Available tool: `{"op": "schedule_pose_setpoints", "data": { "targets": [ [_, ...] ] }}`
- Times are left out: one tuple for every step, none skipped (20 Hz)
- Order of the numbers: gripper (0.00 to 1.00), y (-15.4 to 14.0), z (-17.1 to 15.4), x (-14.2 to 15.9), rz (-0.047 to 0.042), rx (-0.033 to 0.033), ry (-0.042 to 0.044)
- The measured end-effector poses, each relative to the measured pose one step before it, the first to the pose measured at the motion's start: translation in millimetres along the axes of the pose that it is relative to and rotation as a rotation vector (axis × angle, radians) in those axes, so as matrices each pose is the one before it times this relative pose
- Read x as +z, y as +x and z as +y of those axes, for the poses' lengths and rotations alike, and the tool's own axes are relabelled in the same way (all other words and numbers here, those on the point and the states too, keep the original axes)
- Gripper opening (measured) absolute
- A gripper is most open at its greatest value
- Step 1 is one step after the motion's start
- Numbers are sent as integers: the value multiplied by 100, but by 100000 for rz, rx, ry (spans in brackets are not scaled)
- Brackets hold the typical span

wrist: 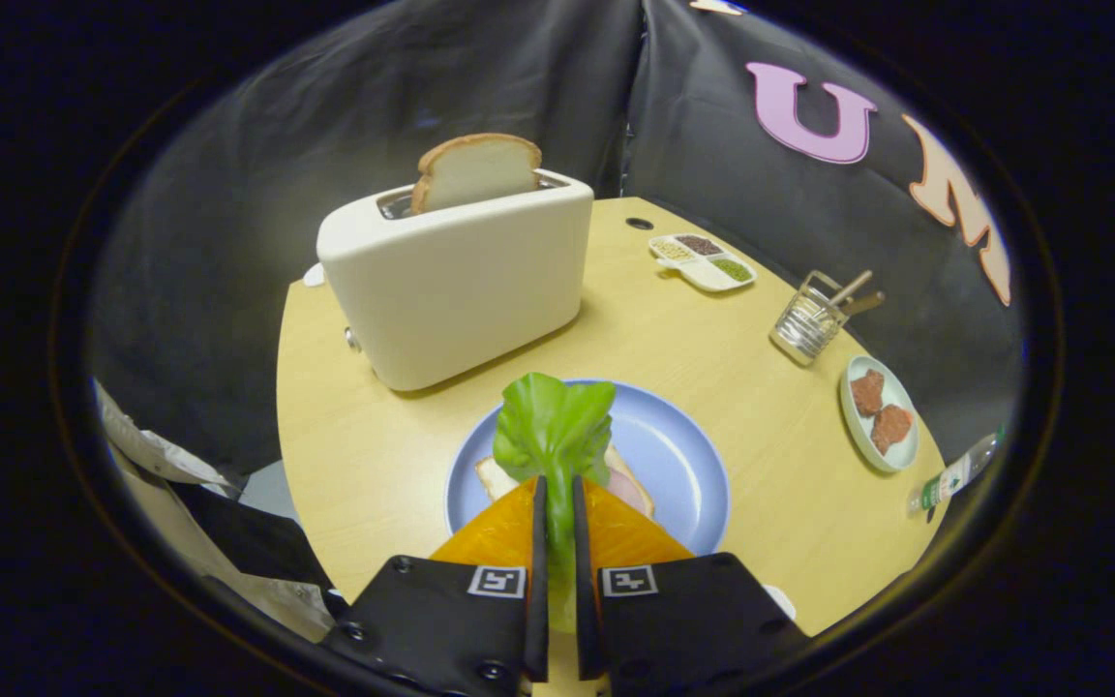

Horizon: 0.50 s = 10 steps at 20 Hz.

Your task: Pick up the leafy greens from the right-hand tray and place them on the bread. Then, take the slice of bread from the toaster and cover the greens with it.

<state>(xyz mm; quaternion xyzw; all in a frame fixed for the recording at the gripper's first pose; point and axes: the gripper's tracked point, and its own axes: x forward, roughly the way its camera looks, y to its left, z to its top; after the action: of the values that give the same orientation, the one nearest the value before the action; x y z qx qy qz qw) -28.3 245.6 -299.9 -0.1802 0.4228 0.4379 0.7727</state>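
My gripper (pixel 556 489) is shut on the leafy greens (pixel 554 426), whose stalk is pinched between both orange fingers (pixel 501 530) while the leaf stands up above the tips. Directly below and beyond the fingers lies a blue plate (pixel 674 455) holding a slice of bread (pixel 496 476) with a pinkish slice of ham (pixel 631 486) on it, mostly hidden by the greens and fingers. Farther back stands a cream toaster (pixel 461 281) with a slice of bread (pixel 475 169) sticking up out of its slot.
Everything rests on a round wooden table (pixel 761 407). To the right are a small plate with two meat patties (pixel 881 411), a wire cup with utensils (pixel 814 319) and a divided dish of seasonings (pixel 703 259). A bottle (pixel 954 472) lies at the table's right edge.
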Motion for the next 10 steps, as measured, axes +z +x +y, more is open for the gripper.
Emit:
{"op": "schedule_pose_setpoints", "data": {
  "targets": [
    [15,401,120,-97,797,306,-68],
    [15,311,113,-26,451,180,-150],
    [15,310,79,74,258,399,157],
    [15,315,121,-14,34,458,208],
    [15,244,-133,48,305,-262,261],
    [15,340,-211,-334,996,-160,410],
    [20,333,-282,-312,1113,-914,47],
    [25,101,-135,15,591,-729,-365],
    [29,162,-211,-91,511,-467,-124],
    [34,22,76,-177,466,20,312]
  ]
}}
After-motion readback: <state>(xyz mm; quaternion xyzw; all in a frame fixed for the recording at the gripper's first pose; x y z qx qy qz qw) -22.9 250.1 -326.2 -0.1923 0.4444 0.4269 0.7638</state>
